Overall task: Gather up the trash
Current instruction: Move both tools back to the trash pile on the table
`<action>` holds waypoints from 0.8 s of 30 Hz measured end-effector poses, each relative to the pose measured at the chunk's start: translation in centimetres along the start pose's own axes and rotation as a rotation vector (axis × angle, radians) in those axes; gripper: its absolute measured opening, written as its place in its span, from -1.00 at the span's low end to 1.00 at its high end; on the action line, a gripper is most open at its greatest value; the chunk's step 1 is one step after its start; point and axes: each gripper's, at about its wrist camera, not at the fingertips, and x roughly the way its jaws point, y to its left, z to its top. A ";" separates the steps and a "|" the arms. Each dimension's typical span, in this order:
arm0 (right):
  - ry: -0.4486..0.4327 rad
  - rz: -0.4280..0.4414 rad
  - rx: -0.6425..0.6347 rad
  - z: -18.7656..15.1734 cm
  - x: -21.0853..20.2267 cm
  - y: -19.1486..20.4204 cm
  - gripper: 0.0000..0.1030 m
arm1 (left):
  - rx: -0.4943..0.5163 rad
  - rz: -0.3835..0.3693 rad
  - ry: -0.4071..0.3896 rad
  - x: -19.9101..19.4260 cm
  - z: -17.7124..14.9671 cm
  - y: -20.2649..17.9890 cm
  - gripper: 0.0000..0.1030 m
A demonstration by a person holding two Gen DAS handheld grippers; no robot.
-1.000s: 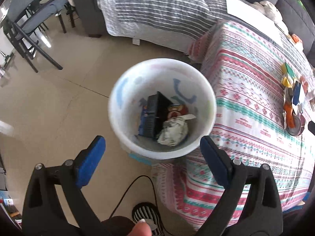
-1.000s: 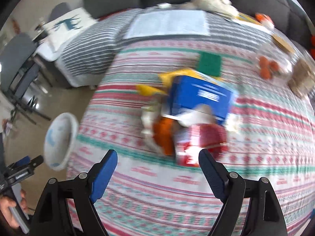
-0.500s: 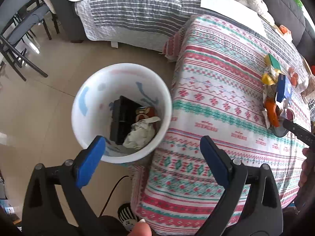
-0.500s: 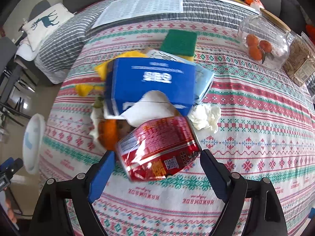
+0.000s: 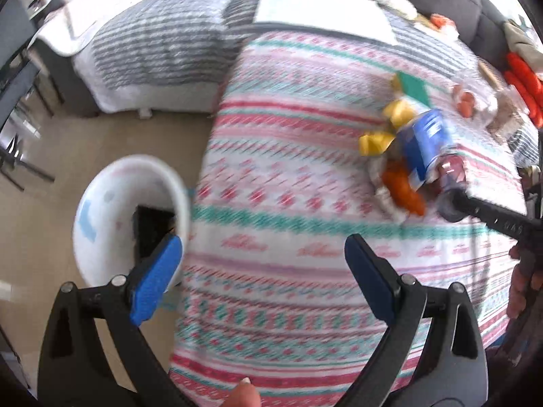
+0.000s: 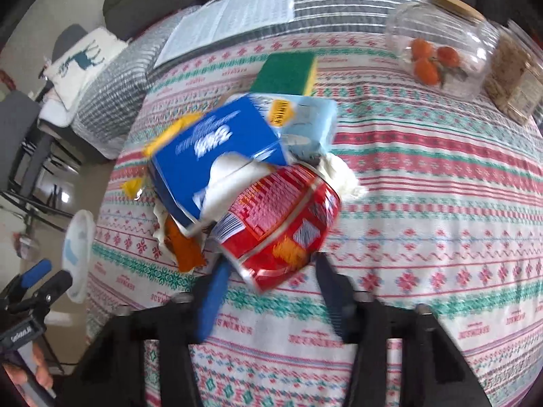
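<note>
right hand-held gripper (image 6: 268, 271): jaws closing around red can (image 6: 281, 224), pads not yet pressing | can at its 12 o'clock on worktop (image 6: 424, 237), long axis toward 1 o'clock | left hand-held gripper (image 5: 261, 261) open, empty, farther

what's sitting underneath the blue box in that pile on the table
Under the blue box: a red crushed can, white tissue, an orange wrapper and yellow scraps. Anything deeper is covered.
</note>
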 end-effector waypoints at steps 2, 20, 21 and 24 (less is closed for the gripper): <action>-0.007 -0.011 0.011 -0.3 -0.6 -1.2 -0.26 | 0.044 -0.014 -0.029 -0.3 0.9 -1.7 0.87; -0.035 -0.102 0.217 -0.2 -3.0 -10.7 0.32 | 0.273 -0.134 -0.014 4.5 4.7 -14.5 0.52; -0.035 -0.103 0.220 -0.6 -3.4 -11.3 0.32 | 0.273 -0.139 -0.013 4.6 4.8 -14.7 0.48; -0.034 -0.102 0.231 -0.5 -3.4 -11.8 0.34 | 0.272 -0.137 -0.001 5.8 5.3 -15.4 0.36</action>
